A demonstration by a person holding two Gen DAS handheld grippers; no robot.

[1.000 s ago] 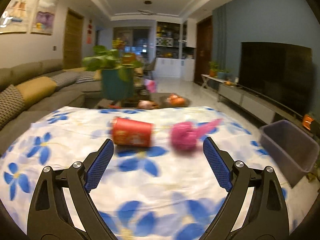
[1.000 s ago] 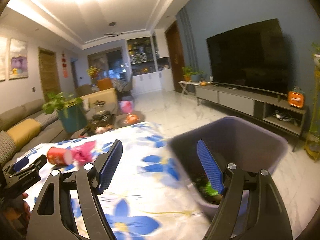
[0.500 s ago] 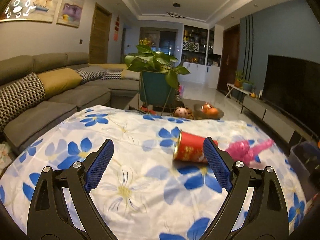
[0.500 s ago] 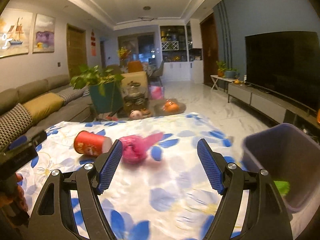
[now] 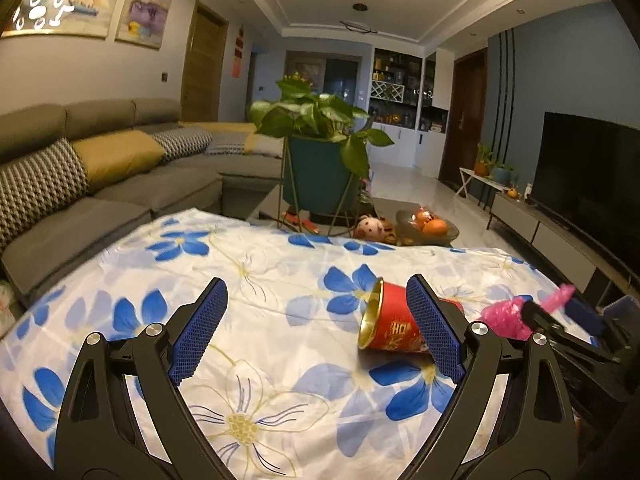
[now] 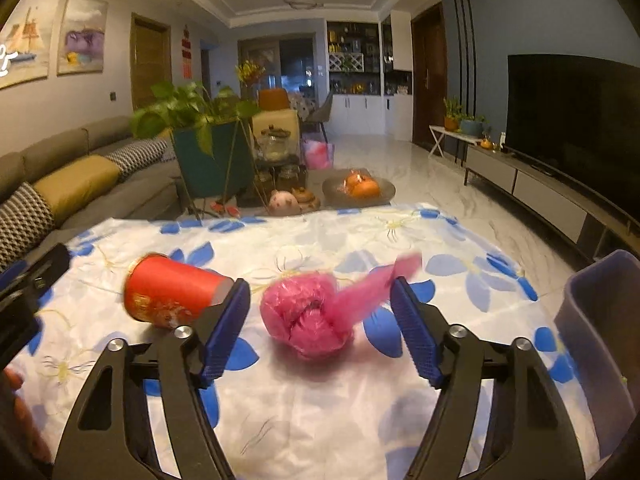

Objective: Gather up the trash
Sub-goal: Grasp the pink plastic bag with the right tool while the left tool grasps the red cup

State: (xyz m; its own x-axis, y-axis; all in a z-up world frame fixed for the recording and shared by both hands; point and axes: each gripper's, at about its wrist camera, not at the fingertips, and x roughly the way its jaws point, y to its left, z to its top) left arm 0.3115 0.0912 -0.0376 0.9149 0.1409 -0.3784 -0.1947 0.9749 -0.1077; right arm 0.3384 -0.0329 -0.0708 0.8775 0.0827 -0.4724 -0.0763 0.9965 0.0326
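- Here, the table (image 6: 320,408) wears a white cloth printed with blue flowers, and 2 pieces of trash lie on it side by side.
- The red cup (image 6: 172,294) lies tipped on its side; in the left wrist view its gold-rimmed mouth (image 5: 370,314) faces toward 9 o'clock.
- The pink plastic bag (image 6: 312,316), knotted into a ball, sits just beside the cup at its 3 o'clock in the right wrist view, with a loose tail trailing toward 2 o'clock.
- The right gripper (image 6: 320,330) has its blue fingers (image 6: 224,330) spread wide with the pink bag lined up in the gap between them; they have just been closing a little, yet neither pad touches the bag.
- The left gripper (image 5: 318,330) also stands wide open and grips nothing; the cup lies partly behind its right-hand finger (image 5: 434,326), toward 3 o'clock of the gap.
- A grey bin (image 6: 600,344) stands off the table's edge at 3 o'clock in the right wrist view.
- Beyond the table at 12 o'clock are a potted plant (image 5: 320,148) in a teal planter, a small pig toy (image 6: 284,202) and a dish of oranges (image 6: 360,188).
- A grey sofa (image 5: 100,184) runs along 9 o'clock, a television (image 6: 572,120) along 3 o'clock.
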